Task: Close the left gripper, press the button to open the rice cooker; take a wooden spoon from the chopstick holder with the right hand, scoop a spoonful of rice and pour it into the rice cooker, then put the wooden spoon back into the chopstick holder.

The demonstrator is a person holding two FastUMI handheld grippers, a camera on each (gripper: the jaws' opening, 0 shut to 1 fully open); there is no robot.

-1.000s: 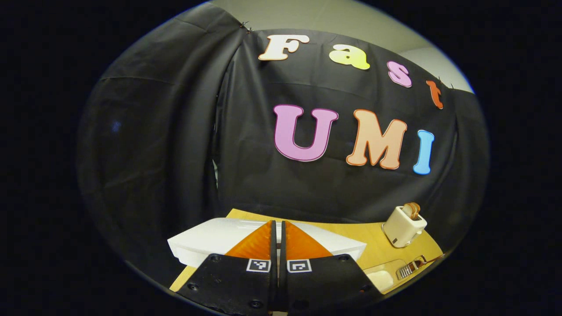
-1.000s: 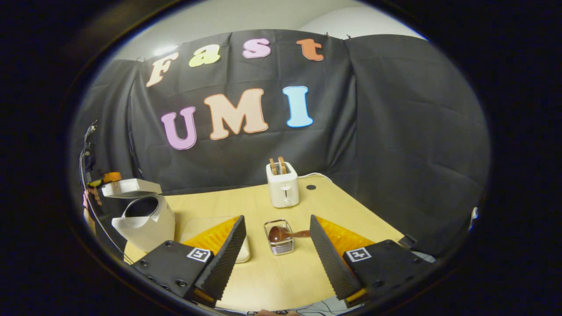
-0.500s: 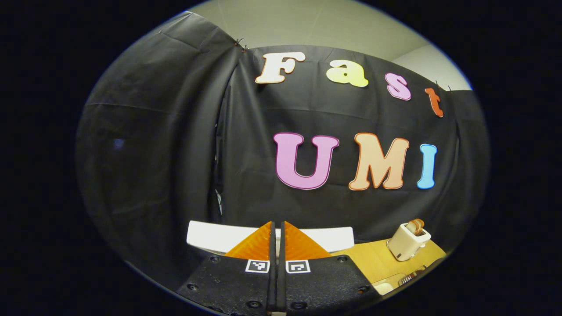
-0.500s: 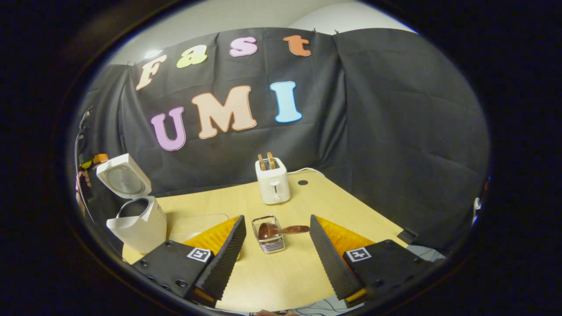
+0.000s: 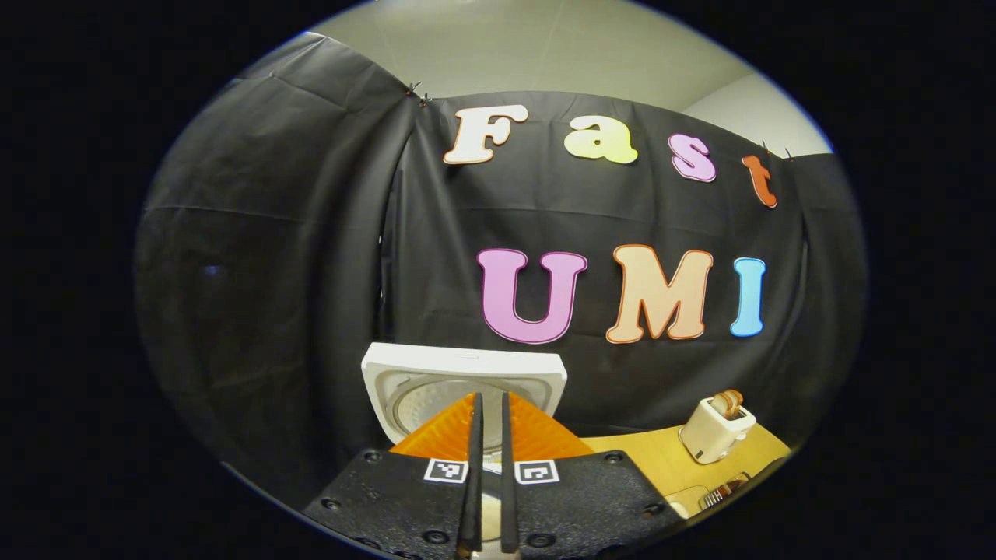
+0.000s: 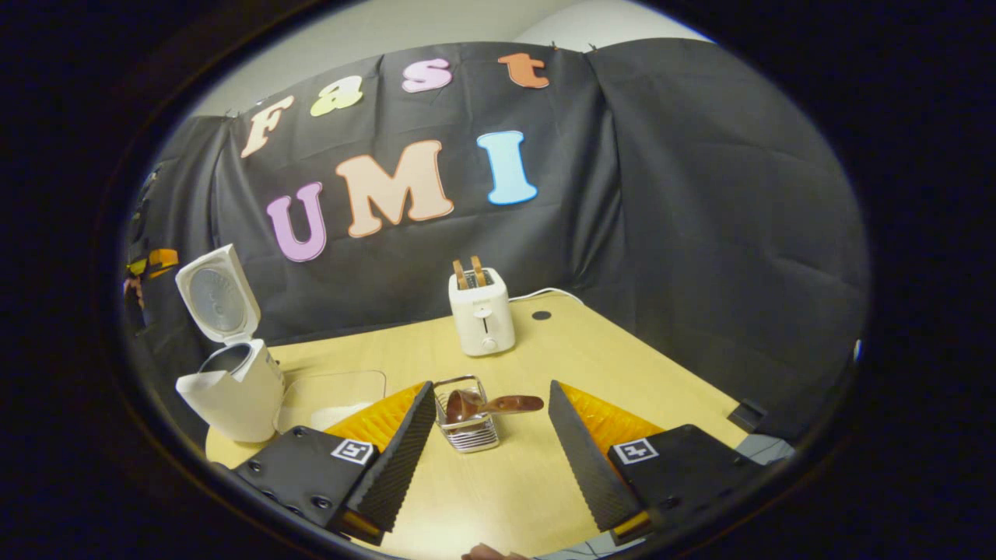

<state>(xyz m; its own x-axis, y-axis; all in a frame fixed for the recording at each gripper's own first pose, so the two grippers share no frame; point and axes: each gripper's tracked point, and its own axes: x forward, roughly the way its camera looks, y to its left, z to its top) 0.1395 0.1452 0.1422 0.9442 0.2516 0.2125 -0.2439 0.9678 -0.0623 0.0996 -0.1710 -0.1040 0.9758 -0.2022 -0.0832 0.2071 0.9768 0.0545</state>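
Lid [image 5: 464, 381] of the cooker stands open straight ahead of my left gripper [image 5: 488, 435] in the left gripper view, whose fingers sit nearly together with a thin gap and nothing between them. Right gripper view: my right gripper [image 6: 490, 428] is spread wide and empty, with the holder [image 6: 465, 424] dead ahead between its fingers on the worktop [image 6: 622, 365], the cooker [image 6: 233, 389] far left. I judge the right nearer to the spoon [image 6: 490, 404], which lies across the holder's rim, long axis crosswise, handle pointing right.

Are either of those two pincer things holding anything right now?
No. The left tool is nearly shut on nothing; the right tool is open, short of the brown wooden spoon in the wire chopstick holder.
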